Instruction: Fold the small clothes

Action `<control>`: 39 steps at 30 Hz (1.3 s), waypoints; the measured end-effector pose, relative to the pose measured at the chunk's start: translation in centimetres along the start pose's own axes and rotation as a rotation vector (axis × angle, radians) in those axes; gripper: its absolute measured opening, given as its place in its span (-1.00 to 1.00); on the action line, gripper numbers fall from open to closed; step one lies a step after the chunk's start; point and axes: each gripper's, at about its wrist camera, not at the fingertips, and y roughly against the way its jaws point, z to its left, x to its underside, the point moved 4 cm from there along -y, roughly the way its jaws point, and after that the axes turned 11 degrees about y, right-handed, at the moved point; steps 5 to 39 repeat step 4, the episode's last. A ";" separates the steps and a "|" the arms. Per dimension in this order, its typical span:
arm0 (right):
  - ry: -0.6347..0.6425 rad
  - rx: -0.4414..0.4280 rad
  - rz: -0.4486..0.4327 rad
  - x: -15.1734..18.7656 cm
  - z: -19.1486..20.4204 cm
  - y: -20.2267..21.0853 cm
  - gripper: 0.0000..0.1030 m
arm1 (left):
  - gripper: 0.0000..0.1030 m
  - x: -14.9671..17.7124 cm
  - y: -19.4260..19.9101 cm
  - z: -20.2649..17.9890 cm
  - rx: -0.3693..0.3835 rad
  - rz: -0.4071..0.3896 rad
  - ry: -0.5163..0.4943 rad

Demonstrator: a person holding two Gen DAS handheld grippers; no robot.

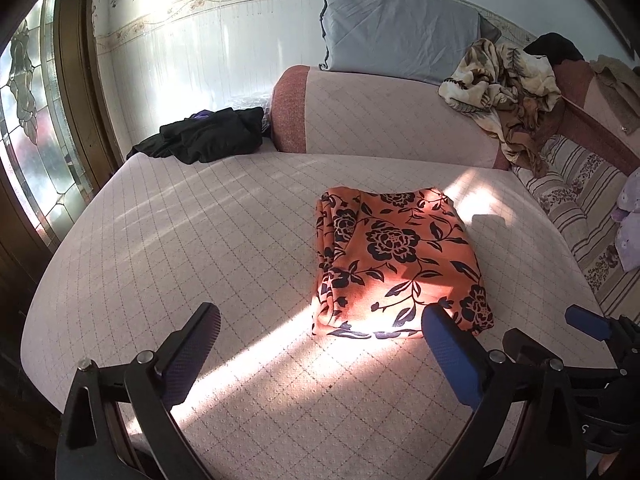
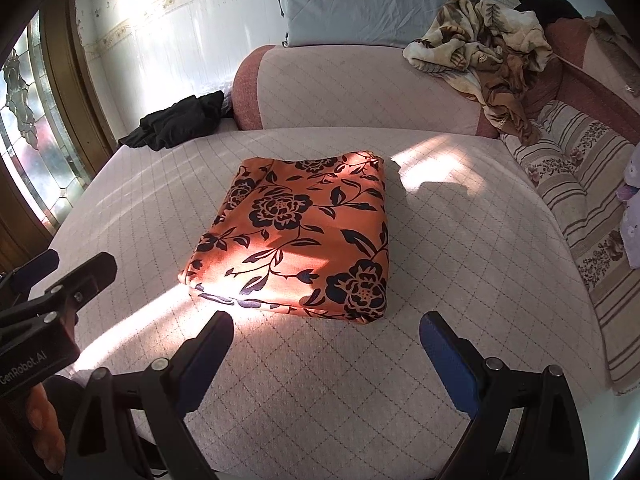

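An orange cloth with a black flower print [image 1: 396,264] lies folded into a neat rectangle on the quilted pink sofa seat [image 1: 180,240]. It also shows in the right wrist view [image 2: 304,236]. My left gripper [image 1: 320,320] is open and empty, just in front of the cloth's near edge and to its left. My right gripper [image 2: 326,326] is open and empty, just in front of the cloth's near edge. The right gripper's fingers [image 1: 588,322] show at the right edge of the left wrist view. The left gripper's fingers [image 2: 86,272] show at the left of the right wrist view.
A heap of black clothes [image 1: 208,134] lies at the seat's far left corner. A grey pillow [image 1: 400,28] and a crumpled beige floral blanket [image 1: 504,80] rest on the sofa back. A striped cushion [image 1: 580,200] lies to the right. A stained-glass door [image 1: 36,120] stands at the left.
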 end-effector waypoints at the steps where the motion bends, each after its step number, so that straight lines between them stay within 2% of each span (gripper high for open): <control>1: -0.001 -0.001 0.001 -0.1 0.0 -0.1 0.86 | 0.97 -0.1 0.0 -0.1 0.017 -0.003 0.003; 39: -0.003 -0.002 0.007 -0.2 -0.1 -0.6 0.86 | 0.98 -0.6 -0.4 -0.3 0.023 0.002 0.008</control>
